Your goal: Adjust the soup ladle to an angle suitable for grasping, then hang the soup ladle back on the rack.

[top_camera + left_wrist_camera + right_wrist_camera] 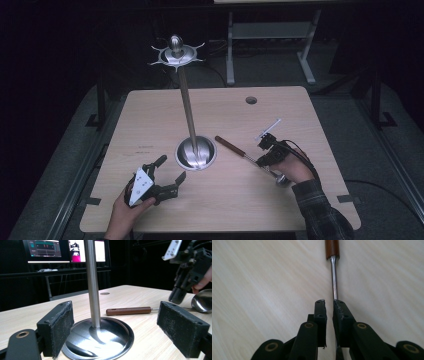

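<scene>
A ladle lies on the wooden table (pixel 150 115) right of centre, with its brown wooden handle (pixel 230 145) toward the stand and its steel bowl (pixel 281 179) by the person's right hand. My right gripper (pixel 261 160) hangs over the ladle's thin steel shaft (pixel 333 277). Its jaws stand a narrow slit apart (pixel 329 307), and the shaft runs under the right-hand jaw, free of the pads. My left gripper (pixel 171 168) is wide open just left of the stand's round steel base (pixel 196 152). The stand's pole (pixel 92 285) rises between its pads (pixel 58 327).
The pole carries a hooked steel crown (pixel 176 52) high above the table's rear. A cable hole (pixel 251 100) sits near the far edge. Beyond the table are dark floor, a white desk frame (pixel 270 30) and lit monitors (pixel 45 248).
</scene>
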Demonstrator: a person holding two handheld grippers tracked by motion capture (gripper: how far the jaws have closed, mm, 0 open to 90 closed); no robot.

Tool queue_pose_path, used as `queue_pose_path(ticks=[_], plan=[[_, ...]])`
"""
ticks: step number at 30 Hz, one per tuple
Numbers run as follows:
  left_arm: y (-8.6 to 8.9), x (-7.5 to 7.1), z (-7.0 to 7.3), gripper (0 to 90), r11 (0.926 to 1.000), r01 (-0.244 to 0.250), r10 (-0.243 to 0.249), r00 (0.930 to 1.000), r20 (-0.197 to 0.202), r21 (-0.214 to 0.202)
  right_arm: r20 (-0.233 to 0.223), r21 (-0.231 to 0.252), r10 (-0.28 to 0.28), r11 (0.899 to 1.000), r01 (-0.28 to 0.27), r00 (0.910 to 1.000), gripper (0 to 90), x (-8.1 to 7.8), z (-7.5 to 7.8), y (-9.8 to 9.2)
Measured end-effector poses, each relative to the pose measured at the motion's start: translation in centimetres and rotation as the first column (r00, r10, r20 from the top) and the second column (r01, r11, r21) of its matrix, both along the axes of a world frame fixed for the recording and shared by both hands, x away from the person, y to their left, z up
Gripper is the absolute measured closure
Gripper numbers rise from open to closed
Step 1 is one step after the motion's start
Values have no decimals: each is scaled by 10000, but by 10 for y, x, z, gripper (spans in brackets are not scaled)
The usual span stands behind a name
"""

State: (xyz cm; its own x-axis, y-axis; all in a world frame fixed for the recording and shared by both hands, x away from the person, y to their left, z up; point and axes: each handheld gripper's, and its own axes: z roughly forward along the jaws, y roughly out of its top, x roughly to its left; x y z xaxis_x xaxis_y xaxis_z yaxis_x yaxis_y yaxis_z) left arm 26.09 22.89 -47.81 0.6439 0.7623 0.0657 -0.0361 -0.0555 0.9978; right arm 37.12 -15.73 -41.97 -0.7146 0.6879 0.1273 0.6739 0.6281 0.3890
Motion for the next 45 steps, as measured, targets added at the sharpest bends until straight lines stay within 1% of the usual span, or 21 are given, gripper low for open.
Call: queue_pose_path(ticks=[2,3,6,9,11,14,16,18,21,22,23,25,29,31,32,35,36,38,39,43,45], plan=[[0,-1,0,133,10000,35,-35,10000,55,57,6,-77,-13,10000,13,10000,772,4,3,4],[0,-1,0,133,9999,54,-55,10000,74,90,89,-94,35,10000,-35,10000,758,6,4,6],[-1,0,0,133,9999,92,-93,9999,82,110,142,101,108,9999,-109,9998,734,13,6,10],[0,-1,0,133,9999,81,-82,9999,66,108,168,-15,201,9998,-201,9997,676,19,7,15],[0,0,0,133,9999,89,-90,9999,64,121,255,24,301,9995,-302,9992,632,24,9,20],[0,0,0,133,9997,96,-97,9999,42,215,238,-144,435,9990,-431,9988,581,30,9,26],[0,0,0,133,9996,109,-110,9999,56,253,254,-170,556,9983,-552,9981,567,34,9,30],[0,0,0,133,9998,122,-122,9999,20,168,130,-182,598,9981,-596,9981,546,37,10,35],[-1,0,0,133,9998,145,-145,9999,-7,150,238,-461,733,9963,-721,9970,512,43,10,43],[-1,0,0,133,9998,152,-152,9999,-16,130,374,-513,812,9955,-792,9960,512,44,10,45],[-1,0,0,133,9998,156,-155,9999,-36,124,490,-505,748,9961,-723,9960,516,45,10,47],[-1,0,0,133,9999,143,-143,9999,-64,92,312,-593,858,9947,-838,9958,530,49,10,52],[-1,0,0,133,9998,150,-150,9999,-34,90,261,-746,987,9925,-965,9948,544,57,9,62],[-1,0,0,133,9998,148,-147,9999,-35,106,153,-833,1030,9914,-1014,9946,554,60,8,68],[-1,0,0,133,9998,141,-141,9999,-46,102,48,-1014,1098,9889,-1088,9939,556,62,6,72],[-1,0,0,133,9999,113,-112,9999,-49,58,-80,-1336,1147,9844,-1148,9934,572,67,3,79],[-1,0,0,133,9999,114,-114,9999,-38,42,-60,-1445,1191,9824,-1187,9929,579,68,1,81],[-1,0,0,133,9999,139,-139,9999,-17,78,-167,-1421,1188,9826,-1200,9928,594,70,-2,83],[-1,0,0,133,9999,129,-129,9999,-17,74,-245,-1492,1207,9811,-1230,9924,598,71,-4,83],[-1,0,0,133,9999,134,-134,9999,-21,64,-555,-2005,1189,9713,-1277,9914,625,73,-13,84],[-1,0,0,133,9999,148,-148,9999,-29,67,-695,-2091,1247,9683,-1367,9898,642,74,-15,84]])
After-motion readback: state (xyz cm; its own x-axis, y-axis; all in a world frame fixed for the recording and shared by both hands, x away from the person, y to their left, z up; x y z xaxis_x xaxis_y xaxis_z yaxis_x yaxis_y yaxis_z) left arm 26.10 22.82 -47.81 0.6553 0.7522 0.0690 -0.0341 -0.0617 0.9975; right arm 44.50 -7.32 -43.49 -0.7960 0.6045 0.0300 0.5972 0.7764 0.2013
